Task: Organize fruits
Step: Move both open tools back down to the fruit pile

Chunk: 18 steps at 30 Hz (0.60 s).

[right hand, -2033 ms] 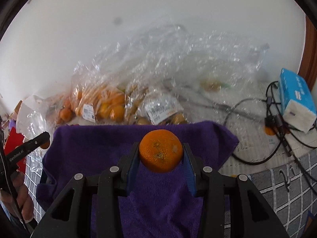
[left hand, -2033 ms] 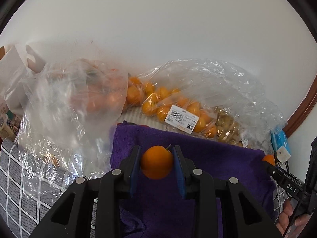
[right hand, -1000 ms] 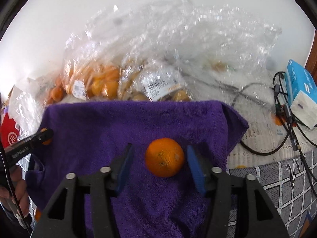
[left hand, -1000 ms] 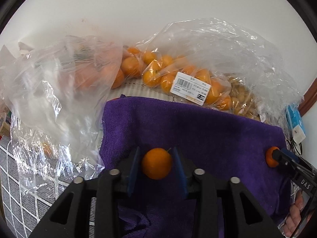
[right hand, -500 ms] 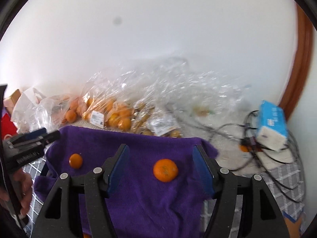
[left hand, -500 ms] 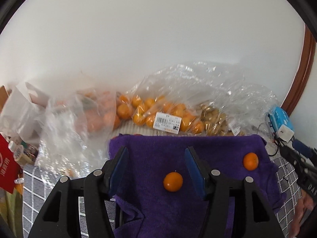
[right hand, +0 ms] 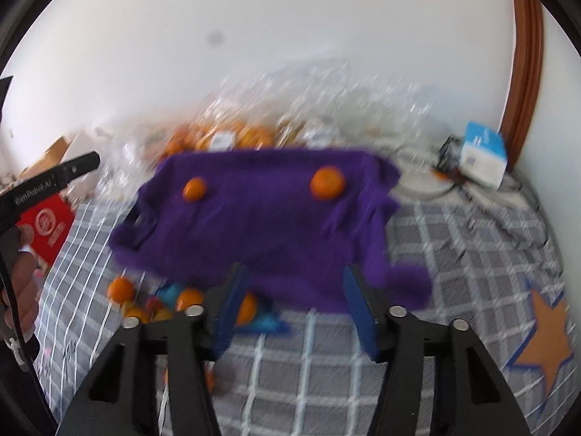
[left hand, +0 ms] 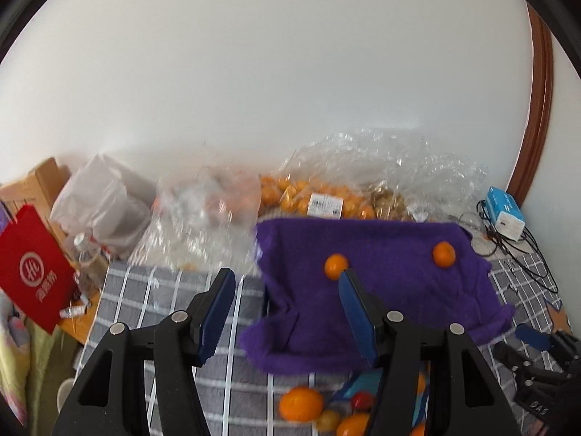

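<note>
Two oranges lie on the purple cloth [right hand: 254, 225], near its far edge: small orange [right hand: 194, 189] toward the left corner, large orange [right hand: 326, 182] toward the right. My left gripper [left hand: 283, 303]: released, empty. My right gripper [right hand: 296, 296]: closing, empty.

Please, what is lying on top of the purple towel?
On the purple towel lie two oranges, apart: a smaller one and a bigger one. Whatever is under the towel is covered and cannot be seen.
</note>
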{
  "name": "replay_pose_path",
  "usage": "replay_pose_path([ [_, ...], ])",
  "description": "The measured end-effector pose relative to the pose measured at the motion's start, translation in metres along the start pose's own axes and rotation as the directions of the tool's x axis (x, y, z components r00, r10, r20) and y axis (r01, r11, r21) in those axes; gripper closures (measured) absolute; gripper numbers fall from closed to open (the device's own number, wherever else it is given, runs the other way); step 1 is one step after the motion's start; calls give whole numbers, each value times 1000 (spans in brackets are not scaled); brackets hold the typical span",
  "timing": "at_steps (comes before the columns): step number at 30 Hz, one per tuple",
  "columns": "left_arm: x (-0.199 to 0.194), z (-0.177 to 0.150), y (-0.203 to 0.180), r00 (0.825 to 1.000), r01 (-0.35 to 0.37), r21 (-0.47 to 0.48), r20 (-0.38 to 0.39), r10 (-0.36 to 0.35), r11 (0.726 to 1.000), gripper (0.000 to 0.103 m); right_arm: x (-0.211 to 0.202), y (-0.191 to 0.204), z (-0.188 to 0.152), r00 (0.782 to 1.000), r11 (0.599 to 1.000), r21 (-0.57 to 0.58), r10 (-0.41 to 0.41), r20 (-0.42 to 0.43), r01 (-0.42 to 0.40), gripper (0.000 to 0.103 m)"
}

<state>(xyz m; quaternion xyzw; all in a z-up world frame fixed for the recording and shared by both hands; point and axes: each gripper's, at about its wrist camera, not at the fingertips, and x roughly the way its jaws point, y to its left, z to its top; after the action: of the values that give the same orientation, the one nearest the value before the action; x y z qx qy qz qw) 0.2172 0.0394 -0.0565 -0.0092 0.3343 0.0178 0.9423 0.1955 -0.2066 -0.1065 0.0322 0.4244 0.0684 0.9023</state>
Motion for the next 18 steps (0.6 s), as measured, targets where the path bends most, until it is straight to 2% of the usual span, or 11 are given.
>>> replay_pose_path([
  [5, -8, -42, 25, 999, 11, -68, -46, -14, 998, 46, -2, 23, -43, 997, 997, -13, 80, -20, -80, 45],
  [7, -10, -57, 31, 998, 1, -78, -63, -6, 997, 46, -4, 34, -55, 992, 992, -23, 128, -16, -128, 35],
  [8, -10, -65, 34, 997, -5, -86, -77, -2, 996, 46, -5, 39, -61, 990, 989, -29, 141, -9, -142, 33],
  [12, -7, -89, 41, 991, -9, -111, -132, -6, 994, 45, 7, 59, -79, 988, 987, -43, 150, -46, -152, 32],
  [14, -6, -96, 40, 990, -16, -96, -143, 2, 995, 45, 16, 65, -84, 989, 990, -44, 132, -61, -134, 35],
  [16, -6, -101, 39, 989, -16, -78, -146, 4, 997, 45, 25, 66, -85, 990, 991, -42, 120, -70, -123, 49],
  [17, -4, -104, 39, 989, -13, -72, -147, 2, 997, 45, 28, 65, -85, 990, 991, -41, 123, -72, -126, 50],
  [18, -3, -104, 38, 989, -9, -71, -148, -2, 997, 45, 27, 66, -85, 991, 991, -47, 119, -53, -121, 55],
])
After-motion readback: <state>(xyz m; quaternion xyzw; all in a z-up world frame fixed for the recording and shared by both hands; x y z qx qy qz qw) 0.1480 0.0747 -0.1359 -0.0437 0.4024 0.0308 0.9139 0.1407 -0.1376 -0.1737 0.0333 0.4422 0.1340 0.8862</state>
